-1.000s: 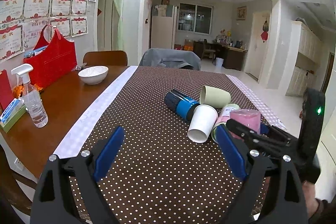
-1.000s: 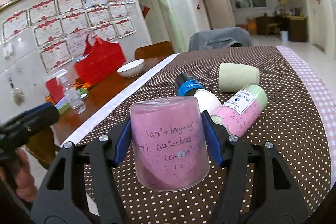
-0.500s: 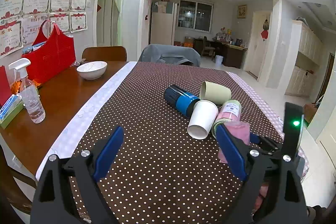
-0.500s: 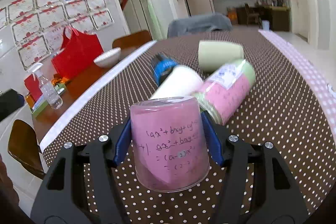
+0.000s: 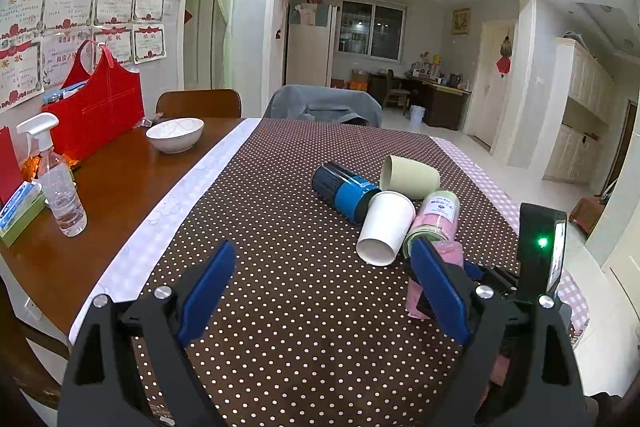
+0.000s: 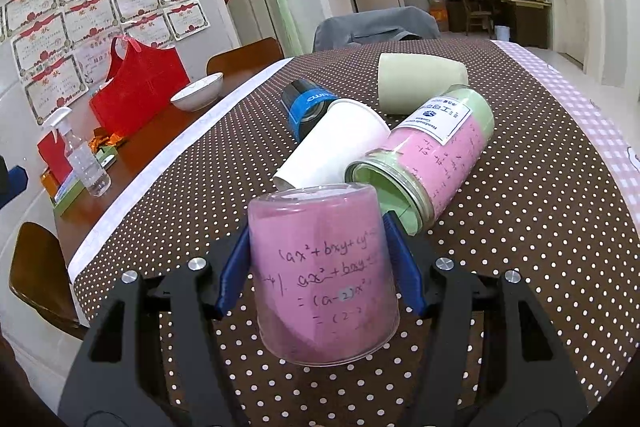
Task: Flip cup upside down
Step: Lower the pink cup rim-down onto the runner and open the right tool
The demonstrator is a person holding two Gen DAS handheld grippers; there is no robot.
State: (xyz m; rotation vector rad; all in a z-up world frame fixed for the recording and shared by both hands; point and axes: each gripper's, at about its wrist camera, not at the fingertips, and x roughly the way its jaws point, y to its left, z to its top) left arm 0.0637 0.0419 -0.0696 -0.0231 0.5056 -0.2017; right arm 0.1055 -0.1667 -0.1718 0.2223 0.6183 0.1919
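My right gripper [image 6: 320, 267] is shut on a pink cup [image 6: 322, 275] with maths formulas on it. The cup is upside down, its mouth low over the dotted tablecloth [image 6: 500, 227]; I cannot tell if the rim touches the cloth. In the left wrist view the pink cup [image 5: 450, 255] shows partly behind my right finger, held by the other gripper. My left gripper [image 5: 324, 291] is open and empty above the cloth.
Lying on the cloth beyond the pink cup: a white paper cup [image 6: 332, 151], a pink-green jar [image 6: 432, 155], a blue-black can [image 6: 308, 103] and a pale green cup [image 6: 420, 83]. A bowl [image 5: 175, 134], spray bottle [image 5: 60, 183] and red bag [image 5: 96, 111] stand at left.
The right gripper has moved down and toward the lying cups with the pink cup in it. The left gripper stays open and has hardly moved.
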